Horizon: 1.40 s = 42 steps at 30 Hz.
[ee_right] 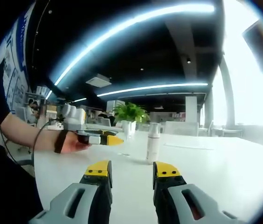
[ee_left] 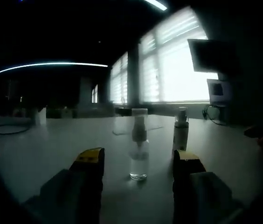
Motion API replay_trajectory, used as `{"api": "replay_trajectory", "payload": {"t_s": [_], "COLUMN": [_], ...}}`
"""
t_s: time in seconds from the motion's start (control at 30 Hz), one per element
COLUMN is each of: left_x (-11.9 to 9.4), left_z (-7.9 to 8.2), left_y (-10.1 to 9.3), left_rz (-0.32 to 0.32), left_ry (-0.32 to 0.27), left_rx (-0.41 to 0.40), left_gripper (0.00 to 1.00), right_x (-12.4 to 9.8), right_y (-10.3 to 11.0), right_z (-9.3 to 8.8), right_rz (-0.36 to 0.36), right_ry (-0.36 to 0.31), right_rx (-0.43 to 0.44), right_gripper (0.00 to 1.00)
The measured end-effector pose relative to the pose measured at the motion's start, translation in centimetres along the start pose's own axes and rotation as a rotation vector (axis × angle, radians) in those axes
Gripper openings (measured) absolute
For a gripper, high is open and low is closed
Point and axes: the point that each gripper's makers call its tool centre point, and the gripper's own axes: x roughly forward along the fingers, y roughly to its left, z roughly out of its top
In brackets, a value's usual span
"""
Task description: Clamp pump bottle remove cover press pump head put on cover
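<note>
1. Left tool [ee_left: 138,158], bottom centre of the left gripper view: jaws wide, gripping nothing; clear pump bottle [ee_left: 139,145] with its transparent cover [ee_left: 139,122] on stands between and just beyond the tips.
2. Right tool [ee_right: 131,169], bottom centre of the right gripper view: jaws apart, empty.
3. White bottle [ee_right: 153,143] at centre, ahead of the right tool.
4. No readable writing on either bottle.
5. White bench [ee_right: 215,168]; potted plant [ee_right: 130,114] behind; bright blinds [ee_left: 178,60] upper right in the left gripper view; ceiling light strips.

Clear pump bottle [ee_left: 139,148] upright on table [ee_left: 47,149], ahead between parted left gripper [ee_left: 139,159] fingers [ee_left: 89,161]
</note>
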Motion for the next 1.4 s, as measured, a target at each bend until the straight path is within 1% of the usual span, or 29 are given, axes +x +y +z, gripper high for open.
{"api": "replay_trajectory", "payload": {"t_s": [0.07, 0.17, 0.3, 0.4, 0.5, 0.57, 0.67, 0.73, 1.03, 1.1, 1.4], "left_x": [0.3, 0.4, 1.6, 2.3, 2.8, 2.9, 3.0, 3.2, 4.1, 4.1, 4.5], "left_z": [-0.2, 0.0, -0.1, 0.0, -0.4, -0.3, -0.3, -0.2, -0.2, -0.2, 0.0], "left_y": [0.1, 0.4, 0.1, -0.5, -0.2, -0.3, 0.1, 0.0, -0.5, -0.2, -0.7], "left_rz": [0.007, 0.015, 0.014, 0.012, 0.02, 0.025, 0.031, 0.031, 0.024, 0.027, 0.023], "left_ry": [0.002, 0.0, 0.005, 0.006, 0.009, 0.012, 0.007, 0.006, 0.001, -0.002, -0.015], "left_rx": [-0.006, -0.014, -0.006, 0.001, -0.004, -0.001, -0.004, 0.001, 0.003, -0.007, -0.006], "left_gripper": [0.49, 0.49, 0.48, 0.48, 0.48, 0.48, 0.47, 0.46, 0.41, 0.39, 0.33], "right_x": [0.0, 0.0, 0.0, 0.0, 0.0, 0.0, 0.0, 0.0, -0.1, -0.1, -0.1], "right_y": [-0.1, -0.2, 0.0, 0.0, -0.1, 0.0, 0.1, 0.0, 0.2, 0.2, 0.4], "right_z": [-0.1, -0.1, -0.1, 0.0, -0.1, -0.1, 0.0, 0.0, 0.0, 0.0, -0.1], "right_rz": [0.001, 0.001, 0.001, -0.001, -0.001, 0.0, 0.002, 0.002, 0.003, 0.003, 0.004], "right_ry": [0.0, 0.0, 0.0, 0.0, 0.001, 0.002, 0.001, 0.0, -0.002, -0.001, 0.001], "right_rx": [0.001, 0.001, 0.001, 0.002, 0.003, 0.004, 0.004, 0.004, 0.004, 0.004, 0.002], "right_gripper": [0.29, 0.29, 0.29, 0.29, 0.29, 0.29, 0.29, 0.29, 0.29, 0.29, 0.29]}}
